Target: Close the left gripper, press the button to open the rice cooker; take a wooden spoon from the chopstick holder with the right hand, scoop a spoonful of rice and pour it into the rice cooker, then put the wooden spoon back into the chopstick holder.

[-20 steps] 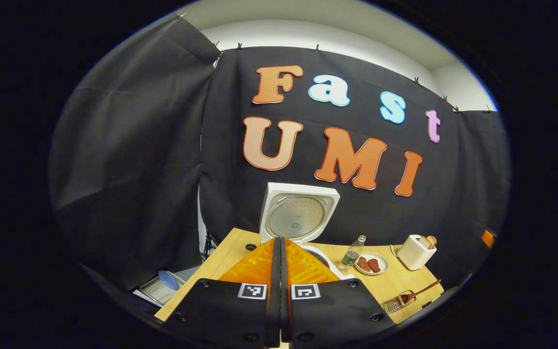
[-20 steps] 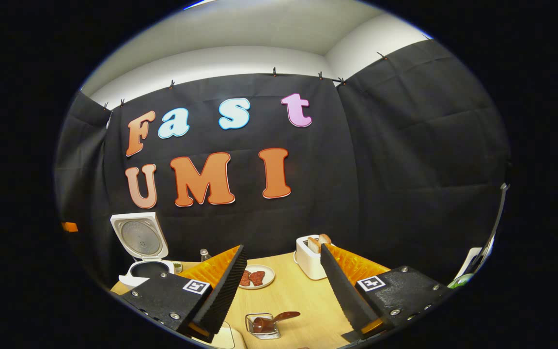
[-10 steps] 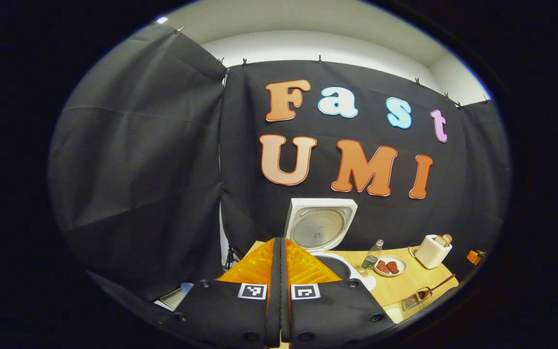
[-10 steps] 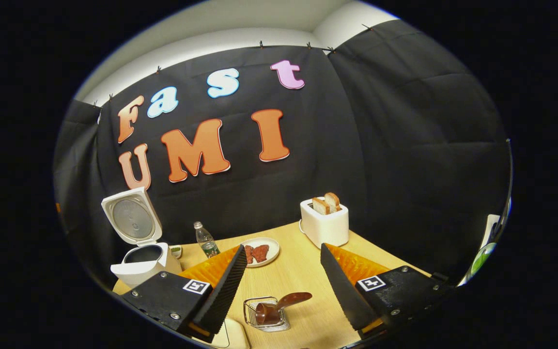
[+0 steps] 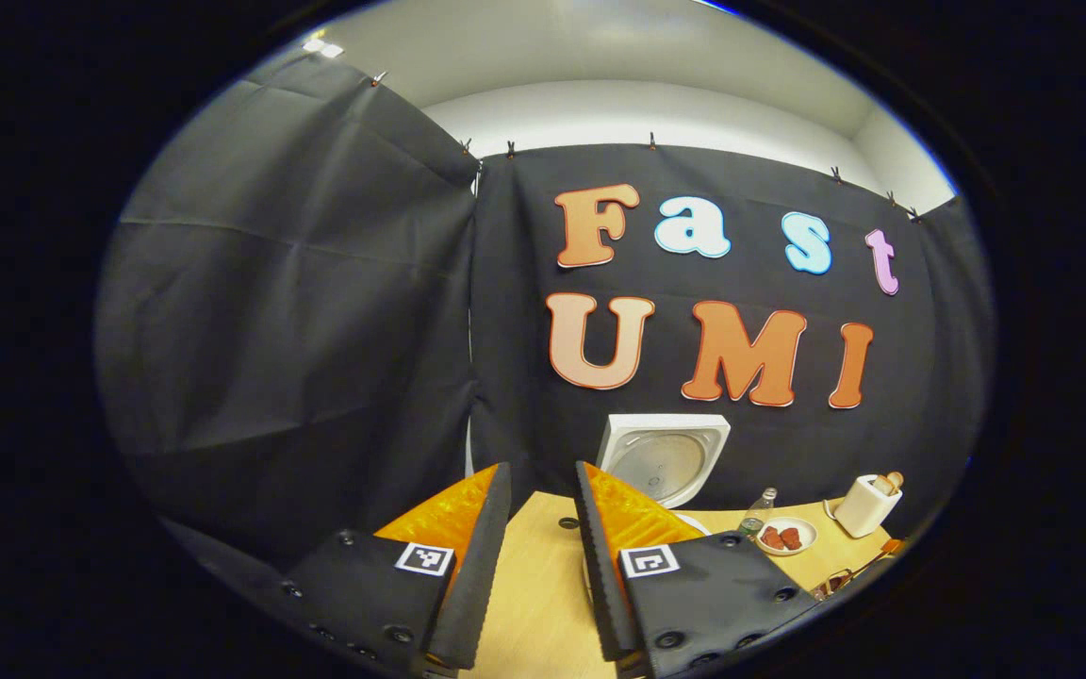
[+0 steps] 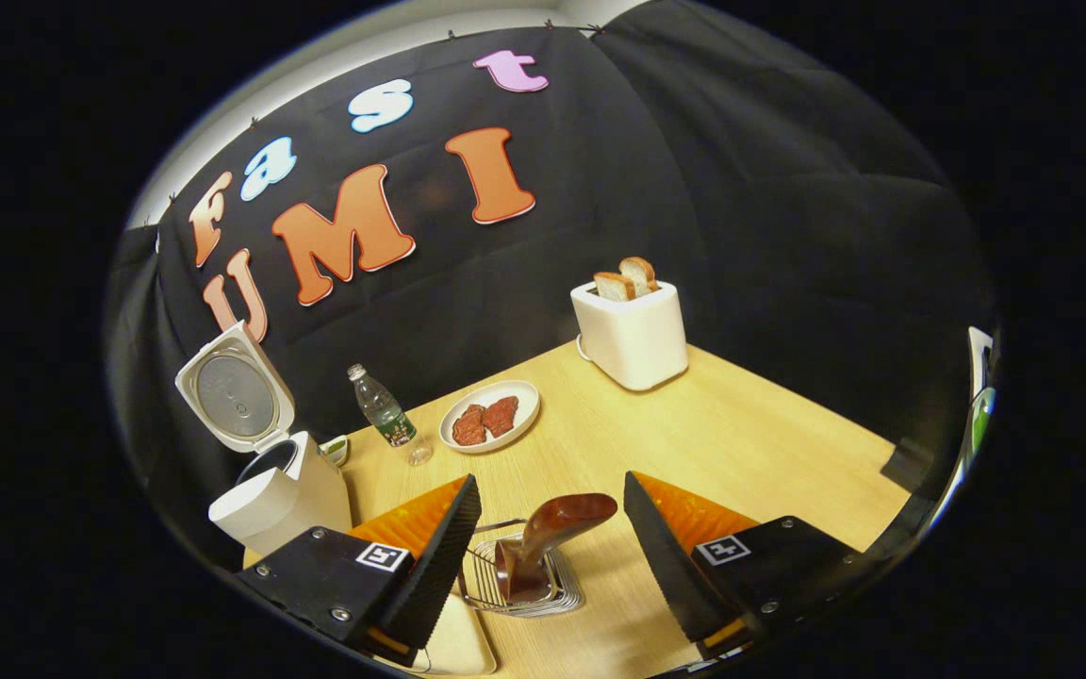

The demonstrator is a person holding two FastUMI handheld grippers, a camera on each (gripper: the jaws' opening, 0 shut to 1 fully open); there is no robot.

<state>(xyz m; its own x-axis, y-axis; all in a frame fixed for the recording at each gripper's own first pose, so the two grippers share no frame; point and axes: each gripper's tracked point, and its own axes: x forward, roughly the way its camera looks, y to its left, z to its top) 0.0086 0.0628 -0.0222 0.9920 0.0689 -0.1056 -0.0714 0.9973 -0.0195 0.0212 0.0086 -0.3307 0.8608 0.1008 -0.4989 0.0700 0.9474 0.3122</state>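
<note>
item 1, left gripper (image 5: 538,556): i hold it above the near left part of the bench (image 5: 543,604); its fingers are released, a clear gap between them, grasping nothing.

item 2, right gripper (image 6: 552,556): fingers spread wide and empty, one on either side of the chopstick holder (image 6: 524,580) without touching it.

item 3, wooden spoon (image 6: 552,533): it stands in the chopstick holder, a wire basket at the near edge of the bench. its long axis is tilted, the lower end down in the basket, the upper end leaning up and to the right, between my right fingers. in the left gripper view the holder (image 5: 835,587) sits at the far right edge, the spoon too small to judge.

item 4, rice cooker (image 6: 284,490): white, on the left of the bench, lid (image 6: 234,387) swung up and open, its metal inner face towards me. the dark pot opening shows below the lid. in the left gripper view the raised lid (image 5: 664,457) stands just beyond the right finger.

item 5, bottle (image 6: 381,415): upright, clear, between the cooker and the plate (image 6: 491,417); its label is too small to read.

item 6, plate: white, holding two reddish pieces, mid bench.

item 7, toaster (image 6: 633,325): white, far side of the bench, two slices of bread standing in it.

item 8, fingers: each gripper body carries a square black-and-white marker; no readable writing.
</note>
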